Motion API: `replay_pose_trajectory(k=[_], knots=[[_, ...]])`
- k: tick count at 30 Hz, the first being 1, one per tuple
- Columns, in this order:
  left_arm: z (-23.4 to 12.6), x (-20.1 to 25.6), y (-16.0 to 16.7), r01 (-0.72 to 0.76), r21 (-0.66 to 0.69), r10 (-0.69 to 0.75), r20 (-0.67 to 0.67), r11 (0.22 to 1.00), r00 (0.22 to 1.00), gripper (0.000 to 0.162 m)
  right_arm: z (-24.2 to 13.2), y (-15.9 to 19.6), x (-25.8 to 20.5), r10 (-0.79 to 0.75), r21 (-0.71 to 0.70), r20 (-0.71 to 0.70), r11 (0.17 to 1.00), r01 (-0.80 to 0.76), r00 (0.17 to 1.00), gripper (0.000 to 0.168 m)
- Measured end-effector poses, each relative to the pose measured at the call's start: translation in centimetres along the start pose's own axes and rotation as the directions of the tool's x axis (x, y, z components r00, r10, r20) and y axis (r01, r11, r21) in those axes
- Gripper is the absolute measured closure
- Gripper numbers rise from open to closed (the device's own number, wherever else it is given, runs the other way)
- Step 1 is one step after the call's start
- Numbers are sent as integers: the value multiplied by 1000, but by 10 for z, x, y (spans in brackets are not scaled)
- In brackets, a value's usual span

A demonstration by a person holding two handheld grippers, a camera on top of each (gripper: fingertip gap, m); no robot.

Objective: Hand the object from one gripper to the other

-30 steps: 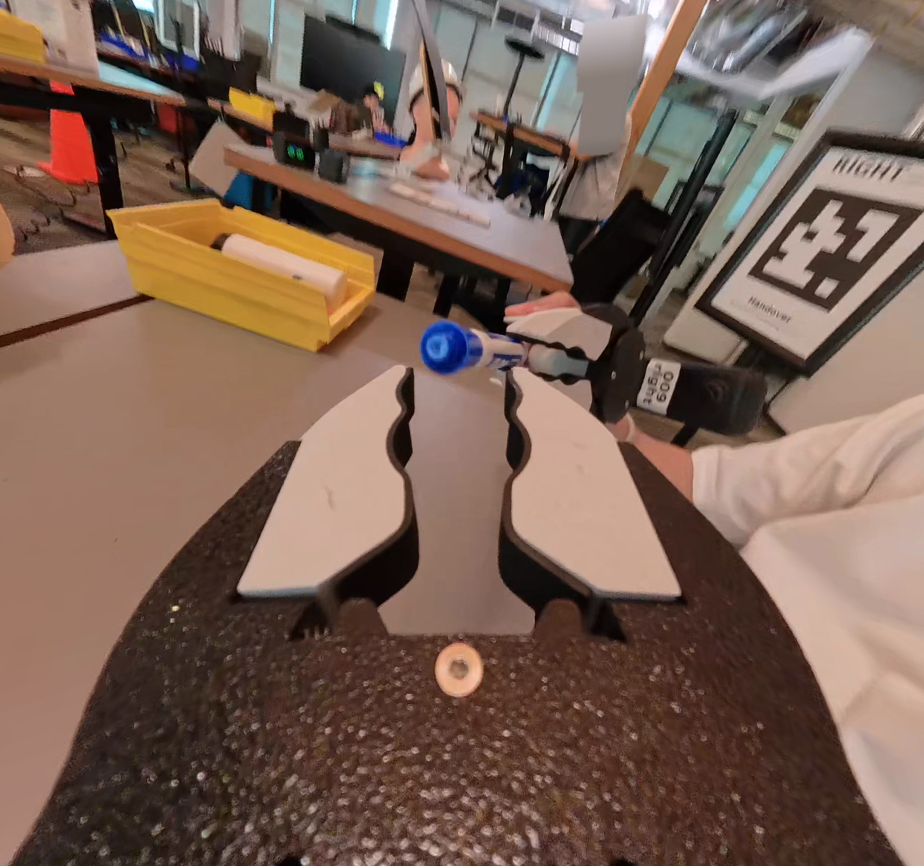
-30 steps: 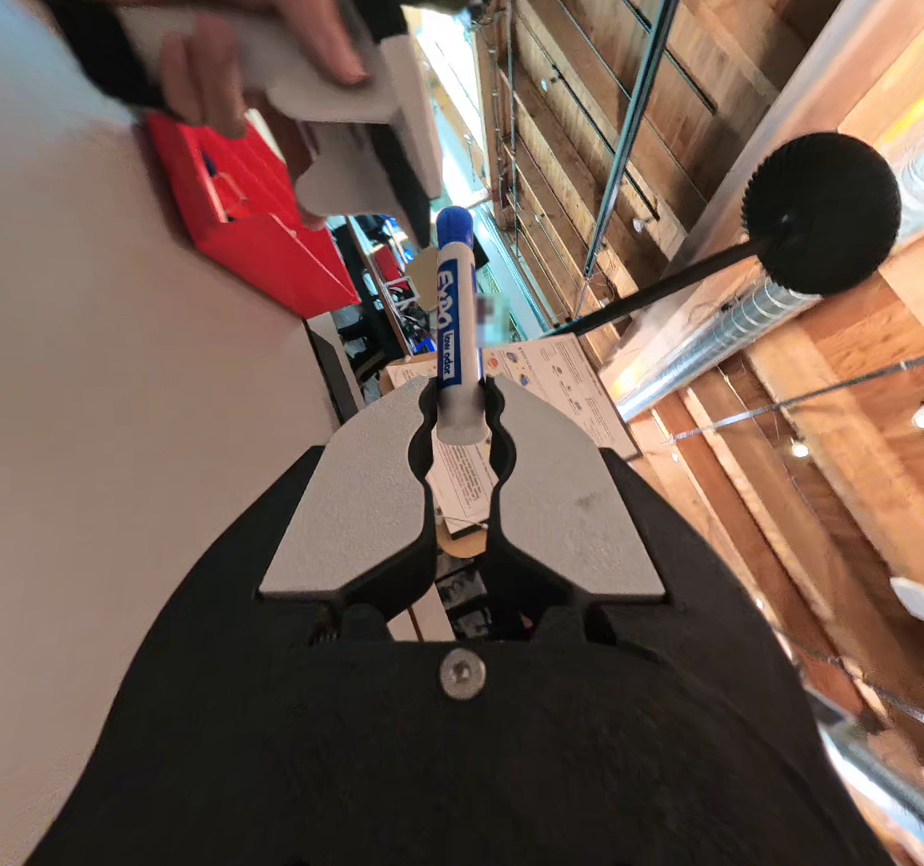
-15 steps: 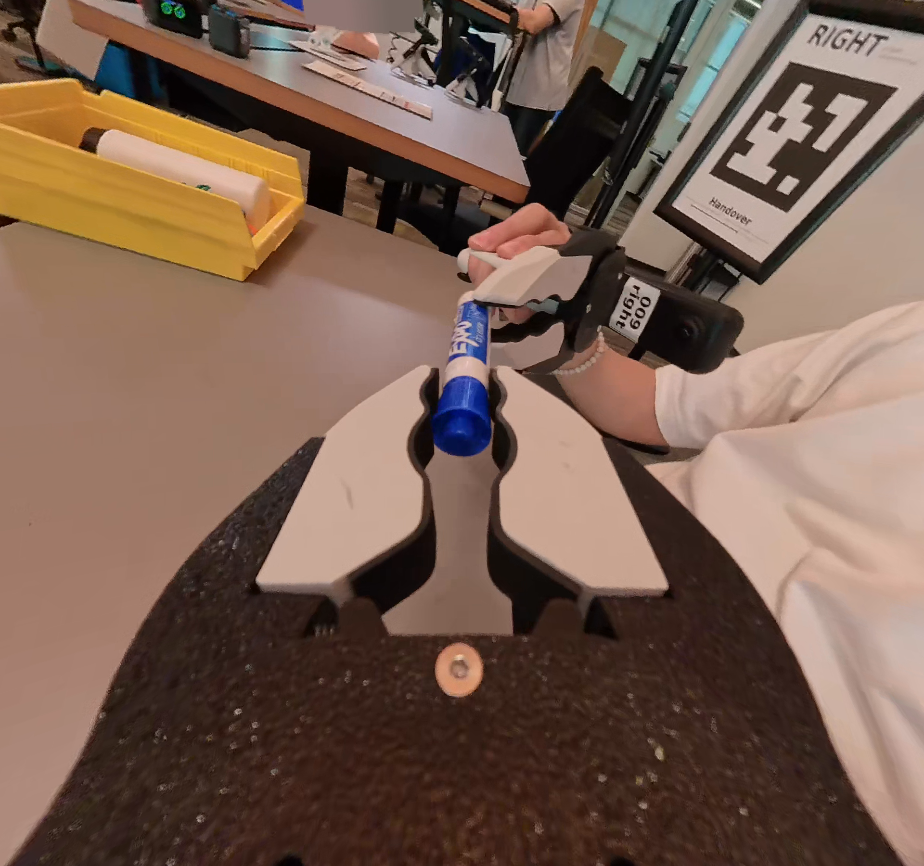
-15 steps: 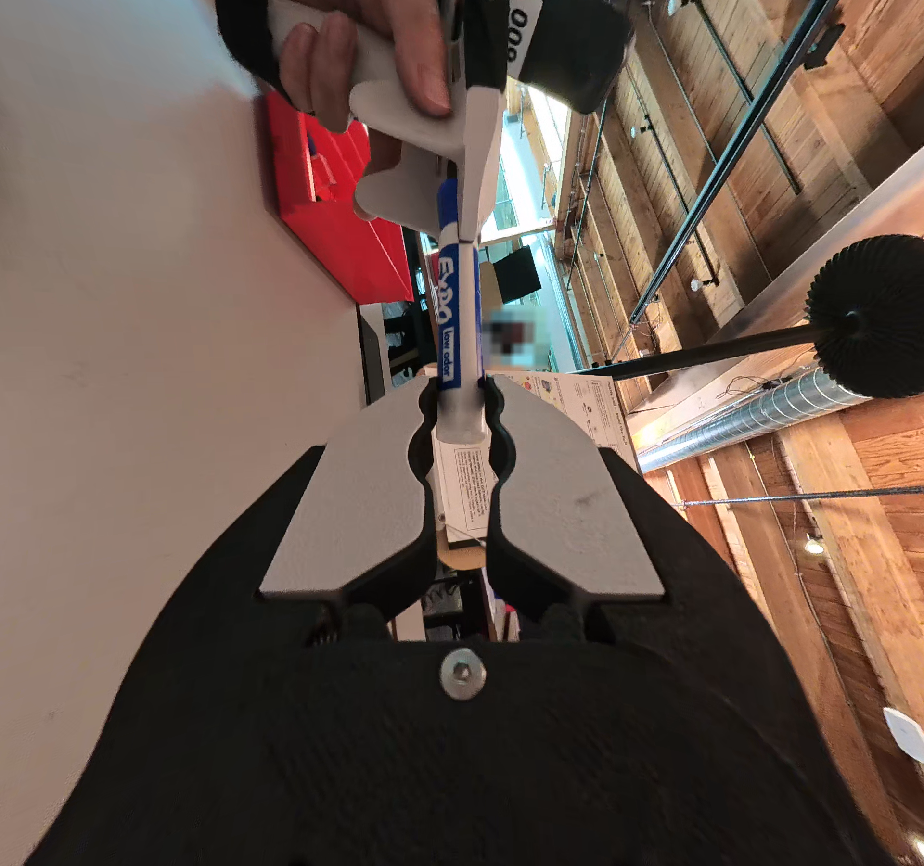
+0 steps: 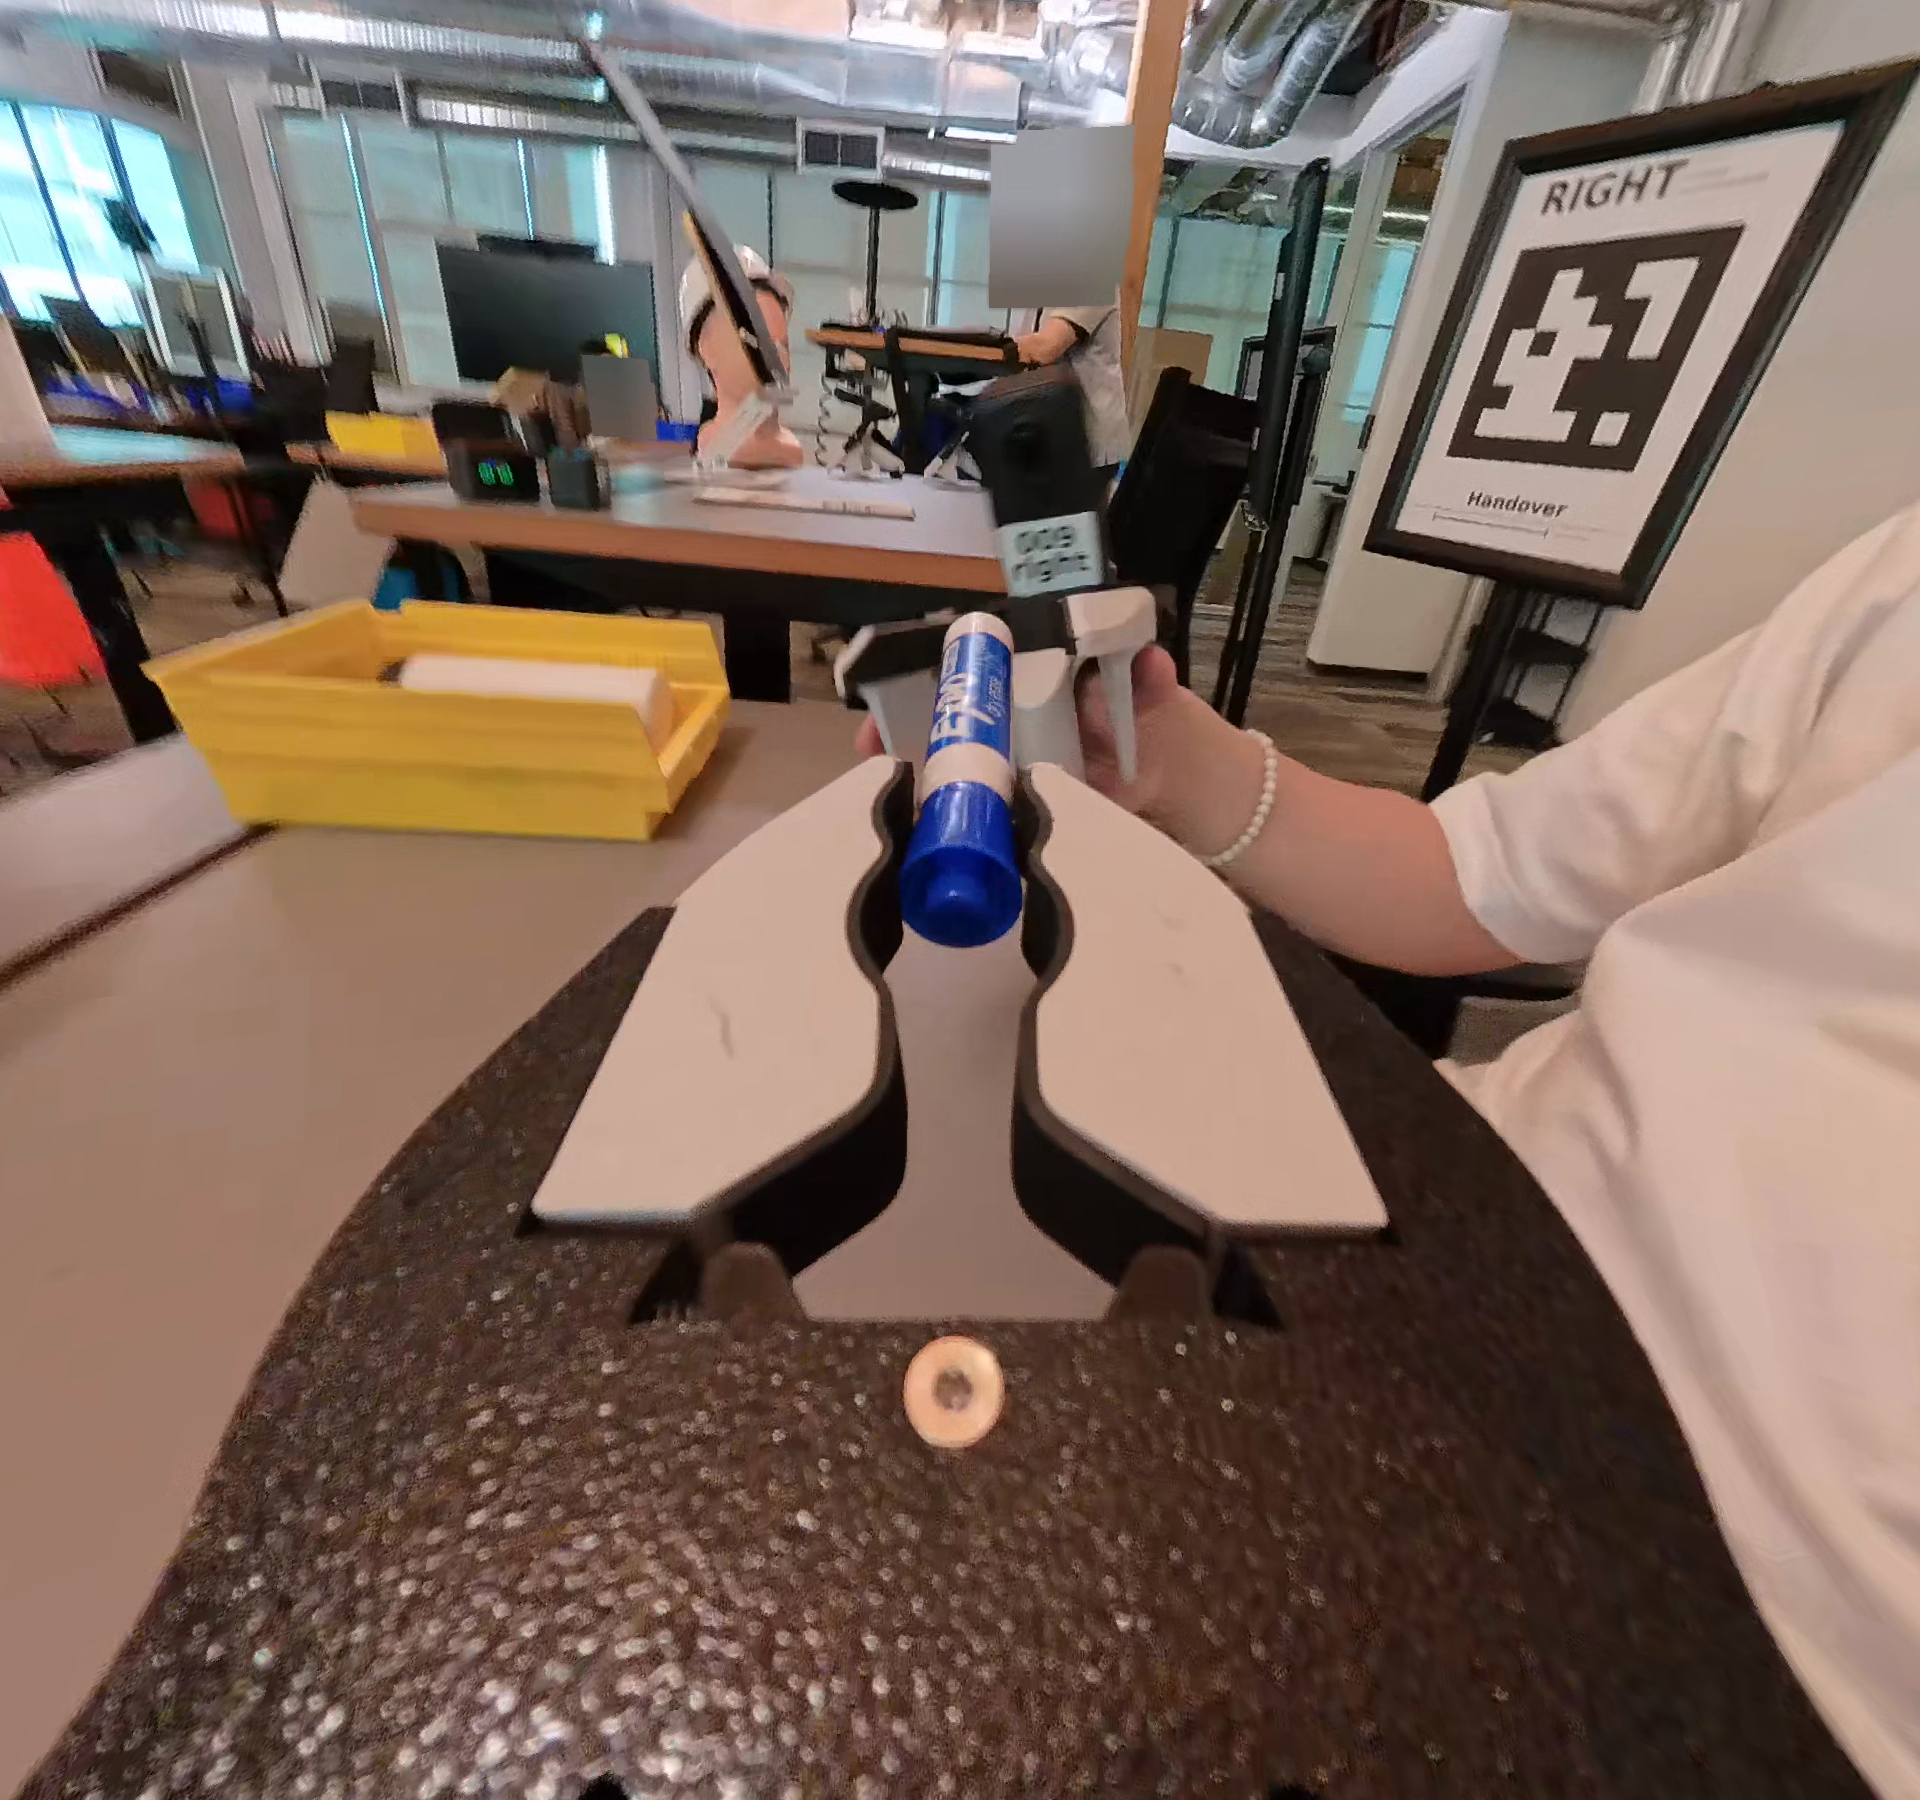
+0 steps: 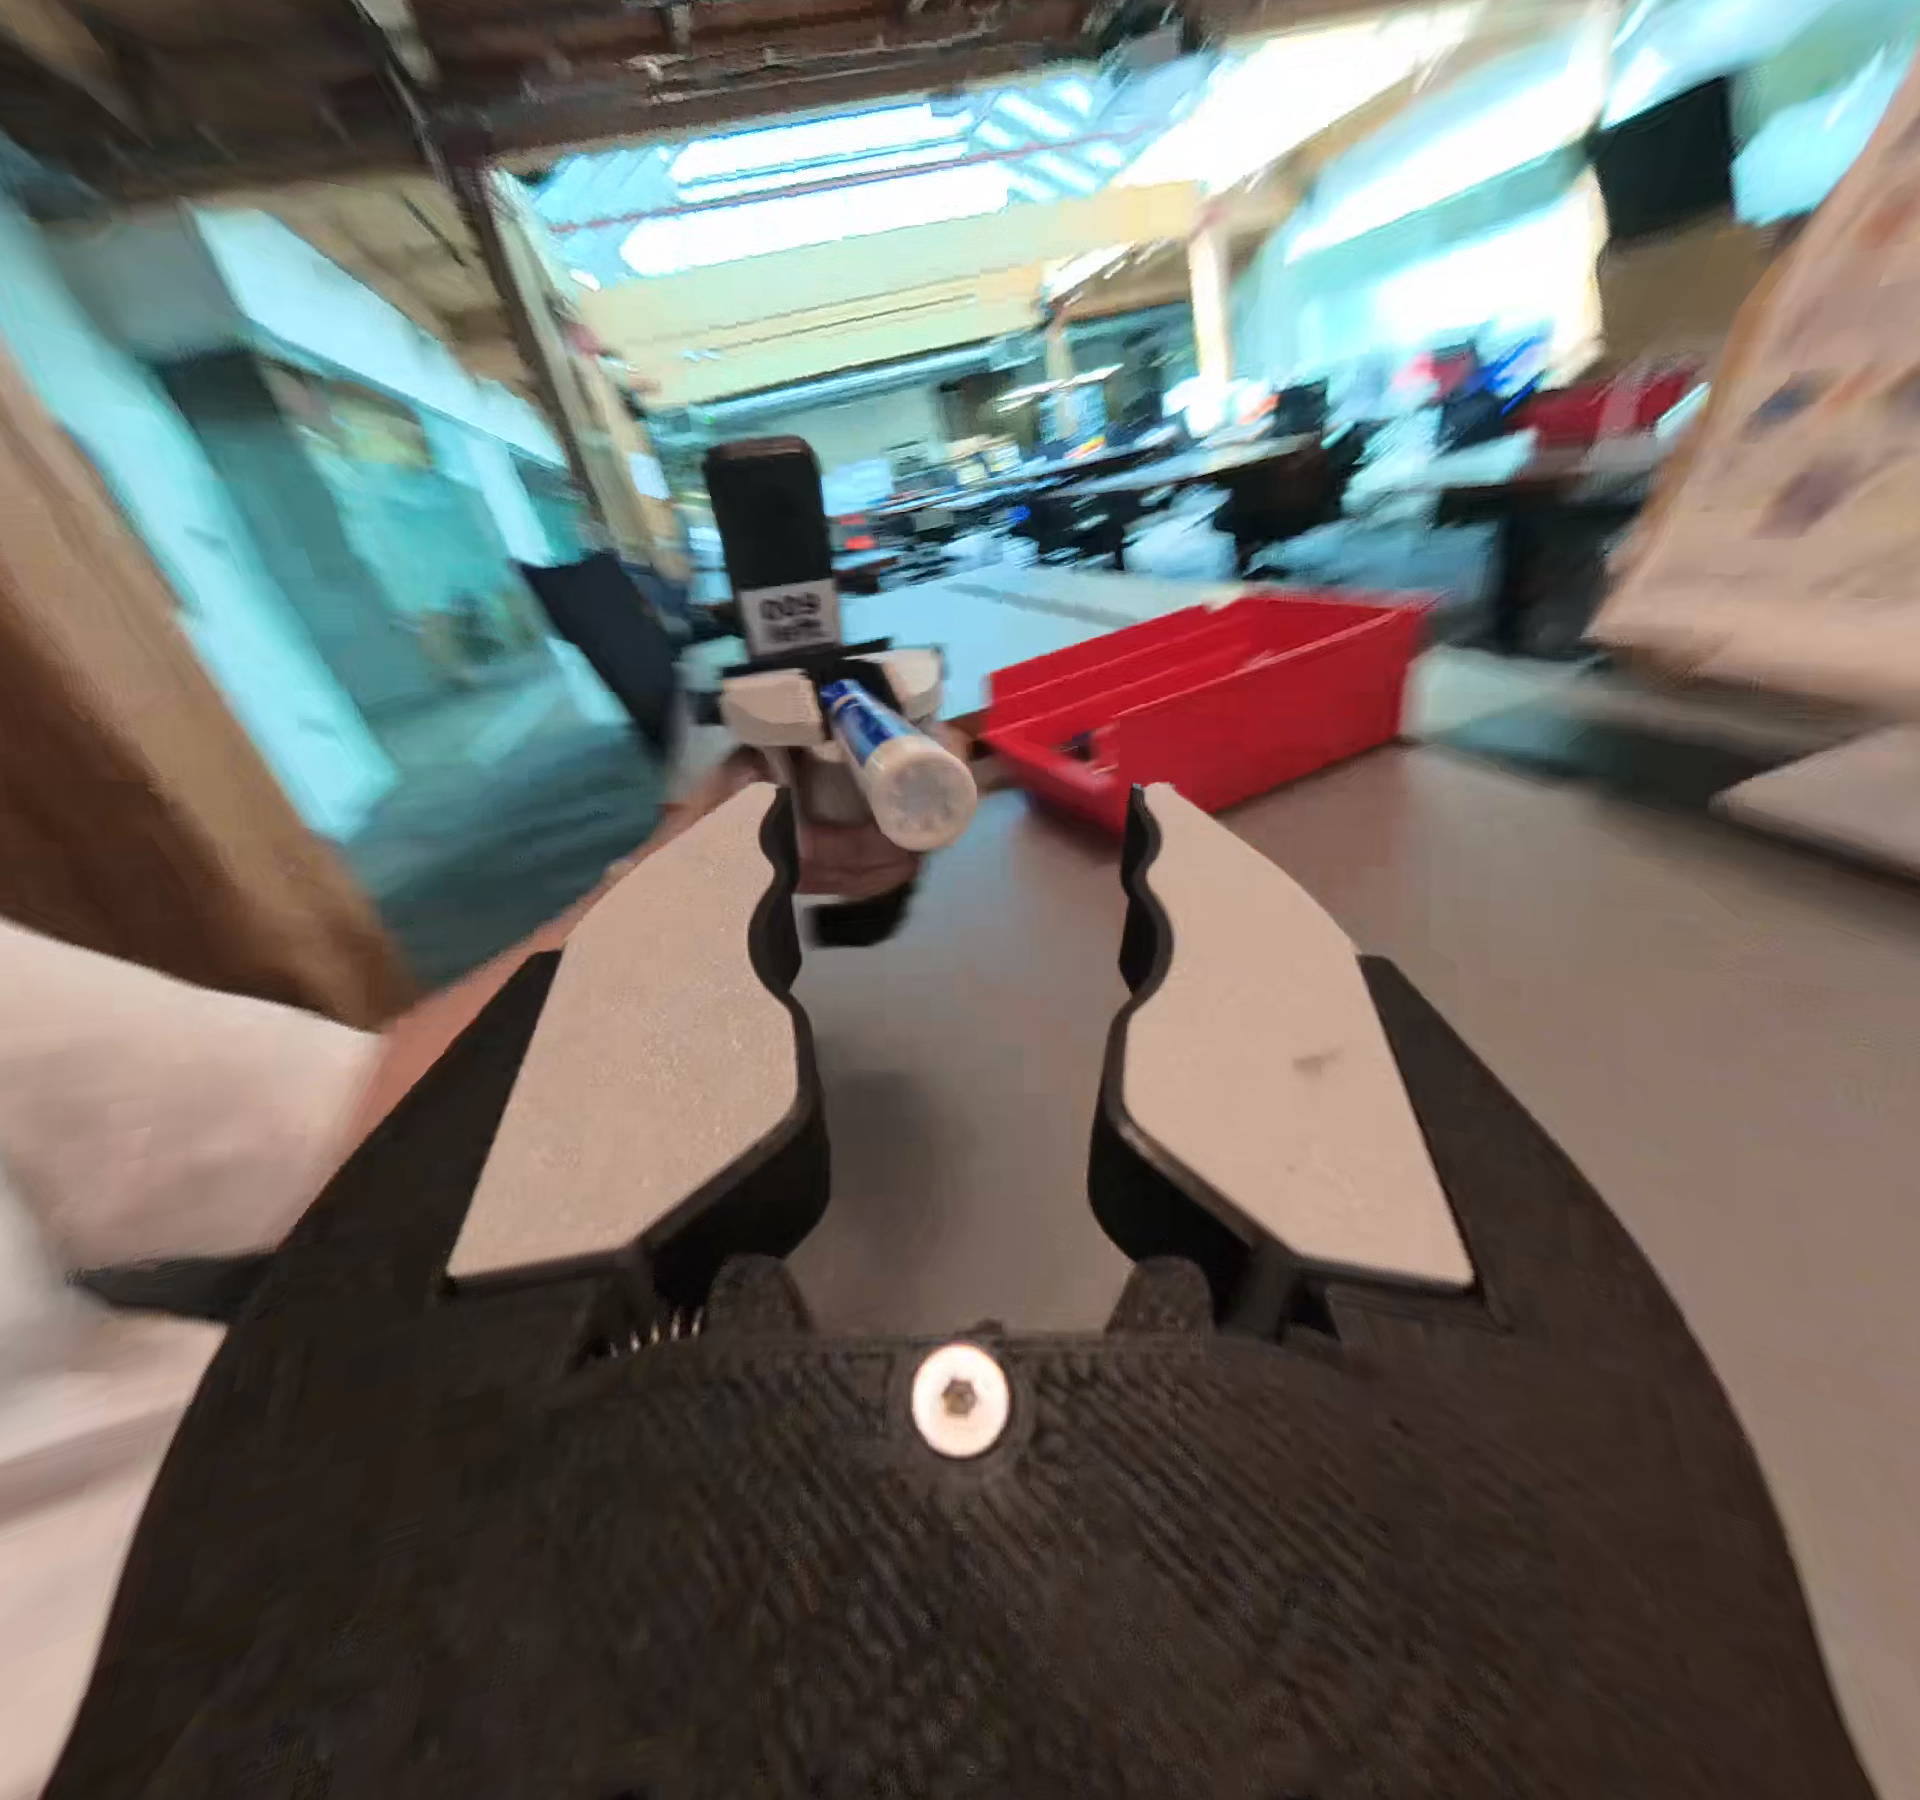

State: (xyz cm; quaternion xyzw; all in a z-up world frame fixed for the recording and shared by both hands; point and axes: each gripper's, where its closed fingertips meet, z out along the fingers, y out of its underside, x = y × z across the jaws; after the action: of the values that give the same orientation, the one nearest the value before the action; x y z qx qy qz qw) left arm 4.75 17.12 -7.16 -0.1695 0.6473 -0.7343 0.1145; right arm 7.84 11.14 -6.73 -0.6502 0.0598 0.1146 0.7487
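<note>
L tongs (image 5: 961, 815) are clamped on the marker (image 5: 964, 784) at its blue cap end, w/ the cap poking back toward the camera and the white barrel running forward and up. R tongs (image 6: 956, 815) stand wide apart, nothing between them; seen from the R wrist view, the marker's white butt end (image 6: 920, 794) sits just ahead of the L finger tip, apart from both fingers. In the L wrist view the R tongs (image 5: 997, 680) sit right behind the marker's far end; can't tell there if they touch it. A hand (image 5: 1164, 742) w/ a bead bracelet holds that tool, white sleeve along the R edge. Grey surface (image 5: 364, 971) lies bare below both tools, so lots of room to the L and toward the near edge. Yellow bin (image 5: 447, 763) w/ a white roll inside sits back L, well apart. Red bin (image 6: 1216, 711) sits near the surface's far edge in the R wrist view, off to the R of the marker. Framed sign (image 5: 1621, 337) on a stand is beyond the surface edge, R side. R wrist view background is blurred.
</note>
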Motion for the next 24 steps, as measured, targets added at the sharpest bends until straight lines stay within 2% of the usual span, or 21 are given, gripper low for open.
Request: replay_pose_trajectory(k=[2,4,6,9,10,11,12,15,18,21,23,24], knots=[[-2,1,-2,-111,12,111,23,994,994,144,5,5,-4,285,-45,100,958,-282,953,113],[-2,0,3,-220,-39,222,58,975,973,144,6,5,-1,439,-25,133,898,-440,888,113],[0,0,9,-341,-90,348,70,936,935,144,5,13,0,501,-43,120,865,-499,857,114],[7,3,16,-459,-137,470,57,878,881,144,4,28,-4,526,-149,97,847,-510,845,116],[10,4,18,-480,-146,490,43,865,870,144,3,30,-4,531,-162,89,842,-514,843,120],[13,7,22,-495,-159,505,25,854,863,144,1,31,-3,534,-170,93,840,-515,840,133],[16,7,25,-507,-174,517,18,844,856,144,-1,31,-2,532,-172,100,841,-512,841,146],[20,6,29,-496,-188,508,19,848,861,144,-6,31,-1,502,-188,119,858,-477,856,147],[23,-1,34,-430,-226,451,52,874,891,142,-7,28,3,389,-177,93,912,-369,916,148],[25,-7,26,-331,-183,355,119,926,927,121,-10,17,10,234,-125,34,966,-228,972,148],[26,-10,25,-207,-177,233,142,962,962,107,-14,9,16,102,-100,-13,990,-102,995,148],[26,-12,25,-145,-180,173,150,973,973,105,-16,6,15,41,-96,-18,994,-43,999,148]])
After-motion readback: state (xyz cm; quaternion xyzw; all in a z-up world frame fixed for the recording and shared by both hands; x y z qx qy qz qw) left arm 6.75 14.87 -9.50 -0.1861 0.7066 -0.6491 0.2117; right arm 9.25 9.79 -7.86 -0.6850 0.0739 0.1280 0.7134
